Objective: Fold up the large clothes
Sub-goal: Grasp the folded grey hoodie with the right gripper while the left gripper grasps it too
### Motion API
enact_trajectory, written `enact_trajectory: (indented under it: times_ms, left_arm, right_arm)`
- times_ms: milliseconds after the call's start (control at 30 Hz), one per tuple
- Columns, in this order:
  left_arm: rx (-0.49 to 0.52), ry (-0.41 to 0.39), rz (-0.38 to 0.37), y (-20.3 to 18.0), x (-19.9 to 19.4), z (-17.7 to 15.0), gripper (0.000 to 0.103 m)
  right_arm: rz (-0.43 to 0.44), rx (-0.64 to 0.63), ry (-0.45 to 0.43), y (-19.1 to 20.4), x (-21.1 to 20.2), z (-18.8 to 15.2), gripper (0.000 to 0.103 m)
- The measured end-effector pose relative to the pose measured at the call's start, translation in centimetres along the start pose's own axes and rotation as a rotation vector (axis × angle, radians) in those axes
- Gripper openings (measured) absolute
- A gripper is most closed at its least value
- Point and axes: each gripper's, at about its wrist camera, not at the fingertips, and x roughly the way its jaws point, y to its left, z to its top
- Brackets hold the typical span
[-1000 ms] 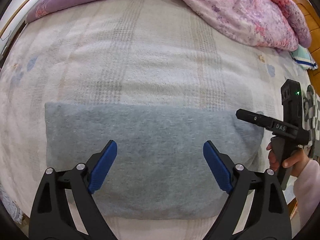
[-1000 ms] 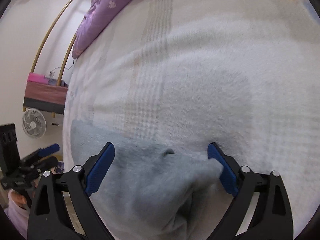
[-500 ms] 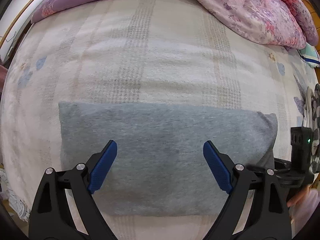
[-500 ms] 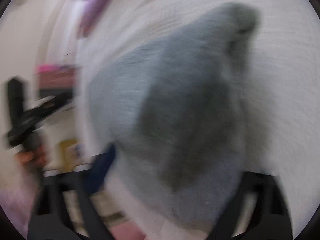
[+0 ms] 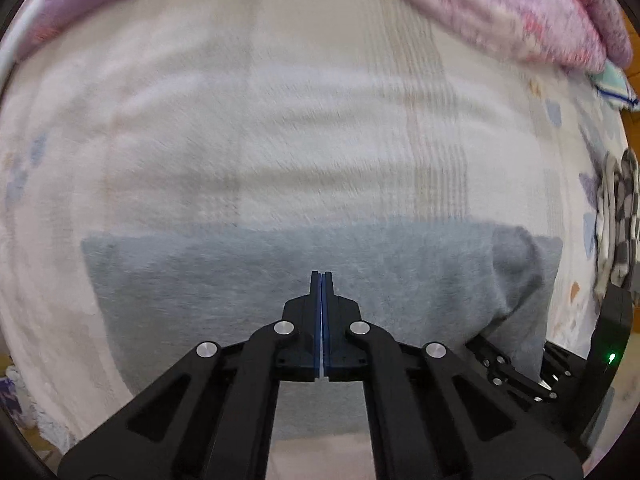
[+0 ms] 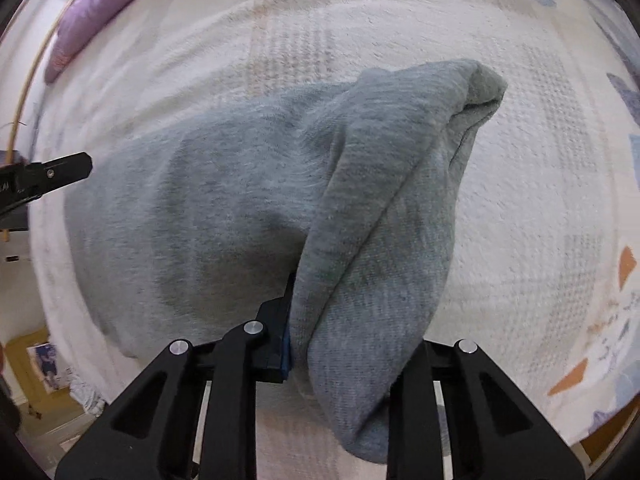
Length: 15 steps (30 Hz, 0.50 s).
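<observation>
One fuzzy grey garment [image 6: 248, 200] bunched in right gripper [image 6: 340, 320] jaws

My left tool [image 5: 321, 280]: the two blue pads are pressed together with nothing between them. It points down over the grey cloth.
Grey cloth [image 5: 240, 292]: folded into a long strip, lying flat on the bed. Its right end is lifted up.
My right tool [image 5: 516, 372]: low on the right, at the lifted end of the cloth, partly hidden.
Bed [image 5: 320, 128]: covered with a fluffy cream blanket.
Pink quilt [image 5: 520, 12]: bunched up at the far side.
</observation>
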Motion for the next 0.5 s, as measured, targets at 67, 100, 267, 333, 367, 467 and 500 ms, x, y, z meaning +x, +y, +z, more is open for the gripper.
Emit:
enact_trajectory:
  times_ms: [67, 100, 267, 333, 367, 467, 500]
  left_arm:
    - [-0.017, 0.089, -0.007, 0.1, 1.6, 0.9, 0.0]
    - [-0.021, 0.12, 0.01, 0.1, 2.3, 1.4, 0.0]
    - [-0.04, 0.285, 0.02, 0.3, 7.9, 3.5, 0.001]
    - [-0.091, 0.283, 0.015, 0.7, 8.9, 3.9, 0.001]
    - [-0.062, 0.291, 0.026, 0.3, 8.9, 3.9, 0.001]
    - [-0.042, 0.339, 0.052, -0.2, 7.6, 2.9, 0.001]
    - [-0.065, 0.372, 0.06, -0.4, 6.9, 2.4, 0.0]
  right_arm:
    - [-0.015, 0.002, 0.009, 0.7, 0.2, 0.1, 0.025]
    - [-0.019, 0.013, 0.012, 0.8, 0.3, 0.2, 0.026]
    - [-0.031, 0.024, 0.008, 0.7, 0.7, 0.2, 0.03]
    - [-0.033, 0.024, 0.0, 0.1, 1.0, 0.3, 0.033]
    - [-0.038, 0.02, -0.002, 0.2, 1.3, 0.3, 0.035]
    - [-0.032, 0.05, 0.024, 0.7, 1.9, 0.3, 0.036]
    - [-0.021, 0.067, 0.057, 0.5, 1.8, 0.3, 0.036]
